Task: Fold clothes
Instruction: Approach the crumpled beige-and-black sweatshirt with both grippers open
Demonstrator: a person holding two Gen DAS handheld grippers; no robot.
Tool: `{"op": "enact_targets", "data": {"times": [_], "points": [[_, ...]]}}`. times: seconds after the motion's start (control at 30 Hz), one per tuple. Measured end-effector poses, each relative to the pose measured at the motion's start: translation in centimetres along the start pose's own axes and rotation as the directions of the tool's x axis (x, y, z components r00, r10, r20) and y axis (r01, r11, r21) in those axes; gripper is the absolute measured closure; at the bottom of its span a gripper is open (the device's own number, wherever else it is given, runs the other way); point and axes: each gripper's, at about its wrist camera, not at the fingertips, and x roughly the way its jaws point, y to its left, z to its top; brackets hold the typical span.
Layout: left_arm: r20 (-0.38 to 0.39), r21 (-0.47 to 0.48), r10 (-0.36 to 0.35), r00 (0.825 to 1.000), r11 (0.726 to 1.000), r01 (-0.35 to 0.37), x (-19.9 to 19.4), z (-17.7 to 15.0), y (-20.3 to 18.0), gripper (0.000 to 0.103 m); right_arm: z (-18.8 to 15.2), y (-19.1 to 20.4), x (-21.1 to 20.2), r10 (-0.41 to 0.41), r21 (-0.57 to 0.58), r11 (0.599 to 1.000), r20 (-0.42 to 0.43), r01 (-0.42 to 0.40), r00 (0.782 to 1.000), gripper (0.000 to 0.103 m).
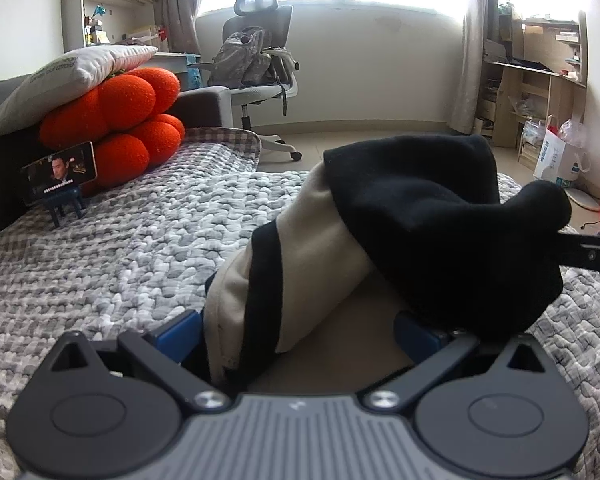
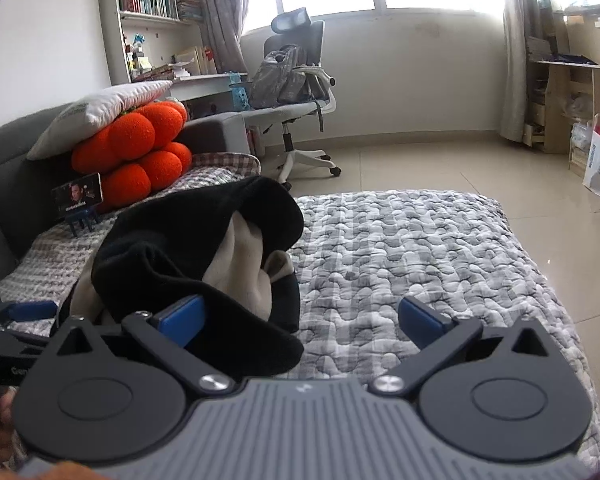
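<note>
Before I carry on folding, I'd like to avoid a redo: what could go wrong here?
1. The black and cream garment is bunched in a heap between both wide-open grippers, left gripper and right gripper; closing now may pinch several layers at once.
2. A dragged garment could snag the quilted blanket.
3. The phone on its stand might get knocked by a wide sweep.

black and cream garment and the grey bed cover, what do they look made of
Black and cream garment: seemingly soft matte fleece or knit; it slumps in thick rounded folds without shine. Grey and white bed cover: apparently quilted cotton-like cloth, puffed into pebble-shaped pockets by stitching, matte.
</note>
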Motion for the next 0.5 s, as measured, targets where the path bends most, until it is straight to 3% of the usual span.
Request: {"op": "enact_targets", "data": {"times": [0.23, 0.33, 0.5], "points": [[0.001, -0.025, 0.006, 1.000, 1.000, -0.006, -0.3, 0.3, 1.3, 0.000, -0.4, 0.7, 1.1, -0.063, -0.016, 0.998, -0.086, 0.062, 0.994, 0.000], [0.014, 0.018, 0.015, 1.000, 1.000, -0.016, -0.6, -0.2, 1.2, 0.000, -0.3, 0.8, 0.9, -0.037, 0.015, 0.999, -0.082, 0.039, 0.996, 0.000], [0.014, 0.020, 0.046, 0.999, 0.999, -0.046, -1.7, -0.1, 1.1, 0.000, -0.4, 1.6, 0.9, -0.065, -0.001, 0.998, -0.079, 0.065, 0.995, 0.000]]}}
